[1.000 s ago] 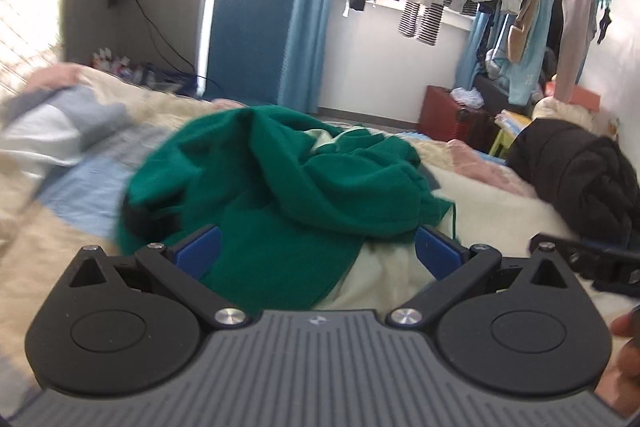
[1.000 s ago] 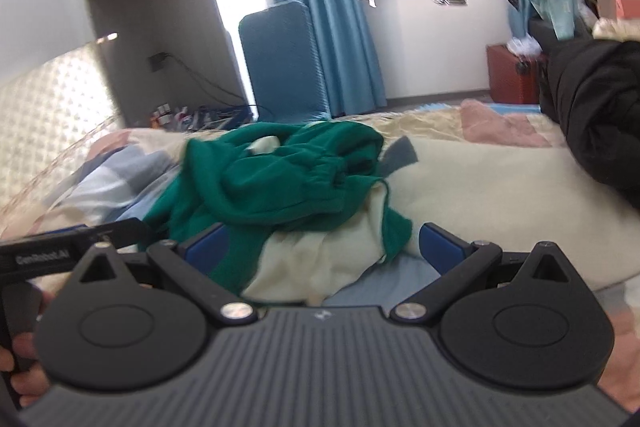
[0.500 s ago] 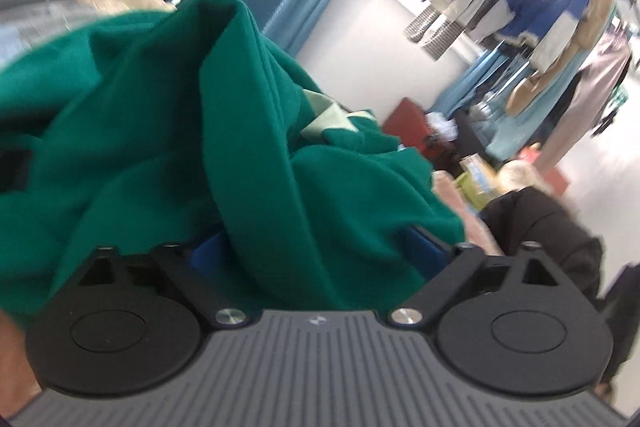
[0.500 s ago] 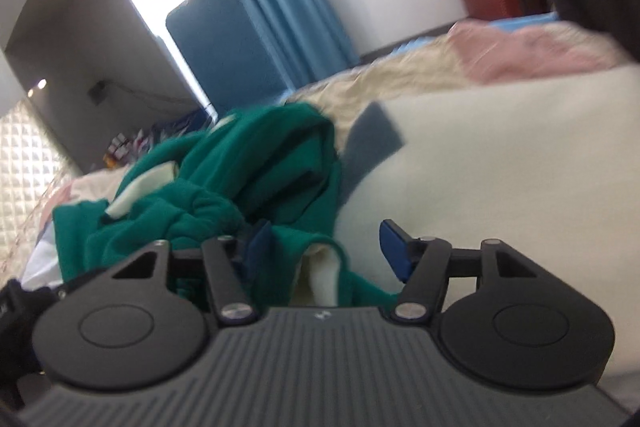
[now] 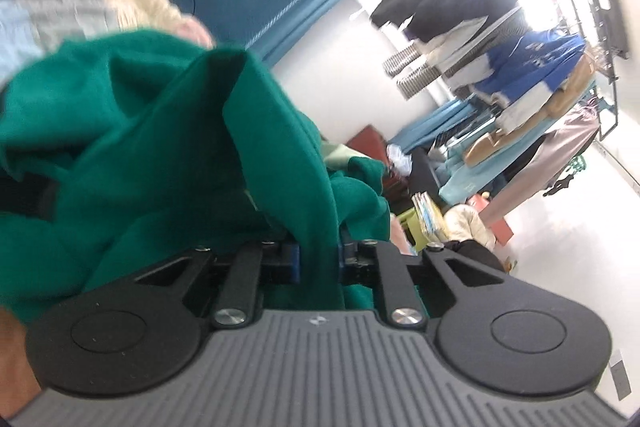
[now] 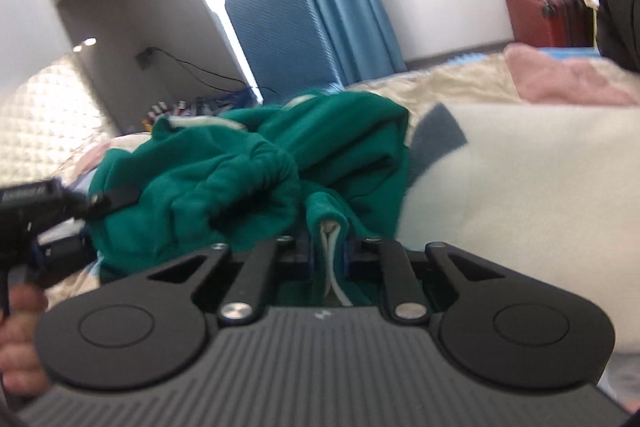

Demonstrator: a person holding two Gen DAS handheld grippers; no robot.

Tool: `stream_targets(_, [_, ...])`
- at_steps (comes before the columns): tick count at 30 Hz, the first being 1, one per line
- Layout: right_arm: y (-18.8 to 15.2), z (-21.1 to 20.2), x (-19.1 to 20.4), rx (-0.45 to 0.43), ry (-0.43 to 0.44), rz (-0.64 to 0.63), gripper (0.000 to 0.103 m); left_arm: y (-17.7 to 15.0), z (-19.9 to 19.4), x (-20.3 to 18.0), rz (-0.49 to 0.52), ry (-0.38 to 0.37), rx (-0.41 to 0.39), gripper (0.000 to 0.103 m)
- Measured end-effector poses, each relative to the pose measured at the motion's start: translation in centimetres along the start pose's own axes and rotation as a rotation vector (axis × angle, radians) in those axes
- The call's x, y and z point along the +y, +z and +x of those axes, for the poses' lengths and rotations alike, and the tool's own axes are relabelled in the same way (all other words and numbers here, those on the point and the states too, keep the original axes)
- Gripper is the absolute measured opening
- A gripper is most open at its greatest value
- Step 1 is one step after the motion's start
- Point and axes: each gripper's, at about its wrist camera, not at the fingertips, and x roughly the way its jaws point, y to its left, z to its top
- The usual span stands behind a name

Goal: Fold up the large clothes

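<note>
Both grippers are now clamped on the green garment (image 6: 224, 171), which is still bunched in a heap on the cream bedspread (image 6: 540, 167). A second earlier both sets of jaws were spread wide and held short of the cloth, with nothing between the blue pads. The left gripper (image 5: 318, 261) has just been closing: a thick fold of green fabric is now pinched between its pads, and the cloth fills most of the left wrist view, where before only the heap's near edge was reached. The left view is also seen rolled, with the clothes rack (image 5: 520, 59) and blue curtain (image 5: 288, 7) tilted hard over compared with the level scene before. The right gripper (image 6: 328, 259) has likewise just been closing: a green edge with pale cream lining showing is pinched between its pads at the heap's right side, where the bedspread was seen through the open gap earlier. In the right wrist view the left gripper's black body (image 6: 36, 211) and the hand holding it (image 6: 16, 339) are seen at the heap's left edge. The dark coat (image 6: 620, 7) on the bed's far right is unchanged.
</note>
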Motion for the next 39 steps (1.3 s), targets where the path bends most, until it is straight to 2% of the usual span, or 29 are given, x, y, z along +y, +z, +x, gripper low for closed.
stream_targets(5, [-1.2,-5.8,2.4,-0.074,-0.002,-0.063,0.014,-0.1,-7.1,0.0,-0.030,-0.006,-0.062,0.015])
stream_targets(9, [-2.7,-10.0,4.1,-0.096,0.028,-0.090,0.013,-1.5,-14.4,-0.7,0.005,0.007,-0.124,0.014])
stream_targets(16, [-6.9,-19.2,8.9,-0.196,0.093,-0.216,0.013,-4.6,-28.0,-0.9,0.051,0.043,-0.254,0.012])
stream_targets(18, [-8.4,-21.8,10.2,-0.204,0.111,-0.249,0.013,-5.6,-31.1,-1.2,0.086,0.020,-0.271,0.012])
stream_targets(21, [-10.2,-24.6,11.3,-0.192,0.125,-0.280,0.013,-6.6,-35.3,-1.6,0.090,0.030,-0.281,0.012])
stream_targets(23, [-11.3,-26.0,11.6,-0.171,0.142,-0.281,0.013,-7.0,-38.0,-2.1,0.110,0.048,-0.311,0.012])
stream_targets(26, [-13.0,-28.6,12.7,-0.157,0.180,-0.316,0.013,-7.4,-41.6,-1.7,0.084,0.085,-0.362,0.012])
stream_targets(28, [-13.9,-29.9,13.7,-0.146,0.199,-0.361,0.013,-7.6,-42.8,-0.5,0.057,0.144,-0.379,0.012])
stream_targets(31, [-15.1,-29.6,14.7,-0.080,0.201,-0.401,0.014,-8.3,-42.9,1.8,0.002,0.258,-0.363,0.012])
stream_targets(34, [-16.6,-28.0,15.3,-0.008,0.156,-0.415,0.014,-9.5,-41.5,3.4,0.021,0.418,-0.321,0.012])
stream_targets(36, [-17.3,-26.4,15.2,0.039,0.124,-0.412,0.014,-10.6,-40.1,4.8,0.020,0.480,-0.259,0.013])
stream_targets(39, [-17.8,-23.6,14.2,0.136,0.120,-0.345,0.016,-11.4,-37.5,6.6,0.012,0.561,-0.189,0.013])
